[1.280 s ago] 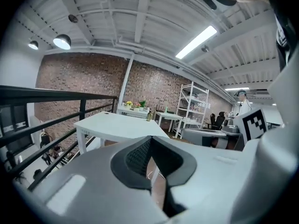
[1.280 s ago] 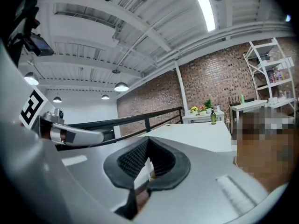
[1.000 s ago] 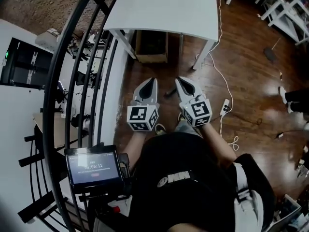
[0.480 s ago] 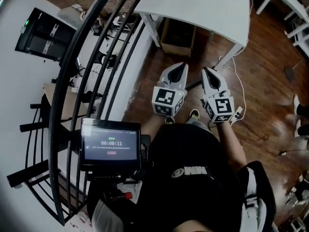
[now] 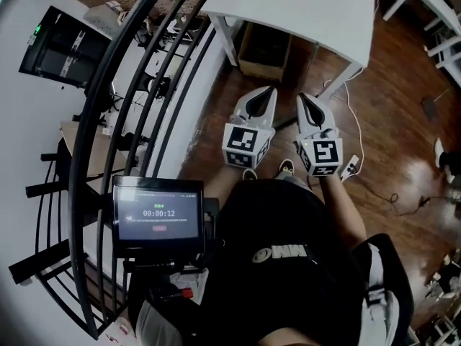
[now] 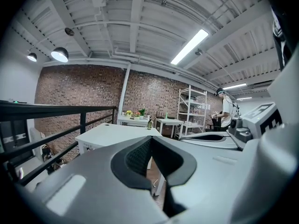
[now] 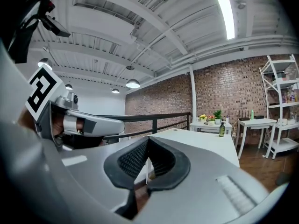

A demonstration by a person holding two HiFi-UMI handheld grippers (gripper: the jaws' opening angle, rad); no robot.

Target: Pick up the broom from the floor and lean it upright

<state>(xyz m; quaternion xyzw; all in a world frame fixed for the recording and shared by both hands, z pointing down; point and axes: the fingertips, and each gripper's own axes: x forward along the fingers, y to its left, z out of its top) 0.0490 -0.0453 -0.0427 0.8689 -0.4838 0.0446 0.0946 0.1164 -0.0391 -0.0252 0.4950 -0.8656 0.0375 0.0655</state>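
left gripper (image 5: 270, 92) and right gripper (image 5: 302, 98) are held shut, empty, above the floor (image 5: 389, 143). the broom is not surely made out; a dark stick (image 5: 287, 124) between them may be it. approached with fingers unopened, it would be pushed away.

Timer 00:00:12 on screen (image 5: 158, 217); shirt (image 5: 281, 222) logo unclear.

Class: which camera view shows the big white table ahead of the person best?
The head view: the white table is seen from above, with most of its top and its legs in sight. Both gripper views see it low and side-on, and its near part is hidden.
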